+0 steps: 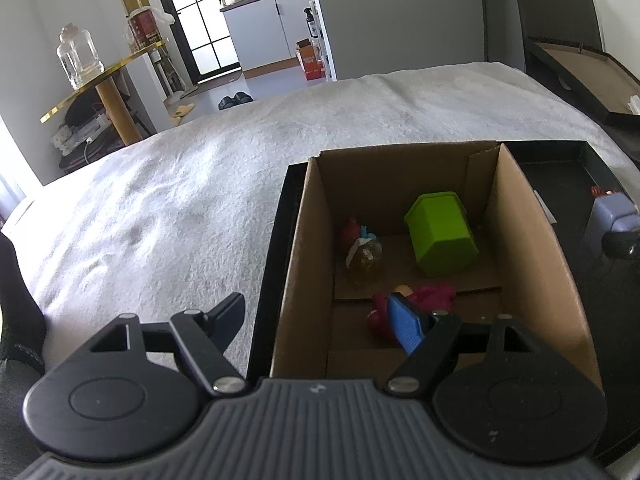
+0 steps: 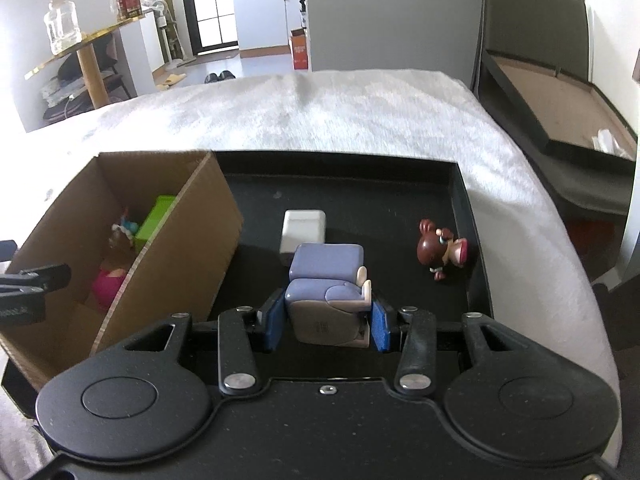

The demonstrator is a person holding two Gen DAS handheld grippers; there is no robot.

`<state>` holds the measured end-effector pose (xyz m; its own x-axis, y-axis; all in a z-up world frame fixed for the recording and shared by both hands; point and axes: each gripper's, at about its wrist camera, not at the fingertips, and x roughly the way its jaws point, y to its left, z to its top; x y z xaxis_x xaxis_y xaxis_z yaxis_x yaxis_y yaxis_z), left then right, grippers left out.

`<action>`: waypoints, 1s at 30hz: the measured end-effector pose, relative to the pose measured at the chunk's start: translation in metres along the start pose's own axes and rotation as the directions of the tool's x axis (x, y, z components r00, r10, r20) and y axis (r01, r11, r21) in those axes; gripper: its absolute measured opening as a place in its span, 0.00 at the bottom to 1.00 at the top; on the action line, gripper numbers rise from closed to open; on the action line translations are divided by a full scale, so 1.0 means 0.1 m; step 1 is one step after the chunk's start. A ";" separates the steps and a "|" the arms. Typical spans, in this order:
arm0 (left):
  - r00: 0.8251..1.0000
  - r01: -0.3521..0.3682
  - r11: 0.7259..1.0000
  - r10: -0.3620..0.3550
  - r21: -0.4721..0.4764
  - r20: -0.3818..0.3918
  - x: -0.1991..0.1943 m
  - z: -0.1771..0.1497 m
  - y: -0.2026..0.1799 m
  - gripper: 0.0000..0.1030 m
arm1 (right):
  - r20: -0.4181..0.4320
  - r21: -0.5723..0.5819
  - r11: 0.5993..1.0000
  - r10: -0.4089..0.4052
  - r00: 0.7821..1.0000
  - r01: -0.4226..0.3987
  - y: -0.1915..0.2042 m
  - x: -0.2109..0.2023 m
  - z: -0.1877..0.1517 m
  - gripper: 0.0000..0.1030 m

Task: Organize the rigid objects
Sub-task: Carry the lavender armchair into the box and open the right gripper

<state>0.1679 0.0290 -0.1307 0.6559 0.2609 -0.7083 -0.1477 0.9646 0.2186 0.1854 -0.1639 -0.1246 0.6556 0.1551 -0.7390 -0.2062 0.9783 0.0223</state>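
Observation:
A cardboard box point(image 1: 524, 232) stands in the left part of a black tray point(image 2: 464, 200). Inside it lie a green plastic block point(image 1: 442, 234), a small amber bottle figure point(image 1: 365, 258) and a pink toy point(image 1: 432, 294). My left gripper point(image 1: 320, 320) is open and straddles the box's left wall, its right finger inside the box. My right gripper point(image 2: 327, 322) is shut on a lavender-and-grey toy point(image 2: 326, 280) over the tray. A white block point(image 2: 303, 230) and a brown figurine point(image 2: 438, 250) lie on the tray.
The tray sits on a white fleecy cover point(image 1: 180, 184). A gold shelf with a glass jar point(image 1: 78, 56) stands at the far left. A black box lid with a brown inside point(image 2: 560, 96) lies to the right.

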 end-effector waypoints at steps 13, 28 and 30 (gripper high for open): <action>1.000 0.016 0.999 -0.016 -0.032 -0.004 -0.01 -0.01 0.12 0.74 | 0.071 -0.040 0.999 0.006 0.997 -0.003 0.17 -0.24 0.19 0.41; 0.998 0.061 0.997 -0.061 -0.053 0.006 -0.01 -0.04 0.20 0.74 | 0.113 -0.088 0.996 0.036 0.993 -0.026 0.45 -0.40 0.32 0.41; 0.998 0.064 0.997 -0.063 -0.053 0.004 0.00 -0.05 0.19 0.73 | 0.115 -0.097 0.995 0.044 0.992 -0.033 0.50 -0.40 0.33 0.41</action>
<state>0.1611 0.0476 -0.1295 0.6668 0.1990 -0.7182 -0.1446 0.9799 0.1373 0.1733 -0.1163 -0.0718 0.7248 0.2128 -0.6552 -0.2975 0.9545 -0.0191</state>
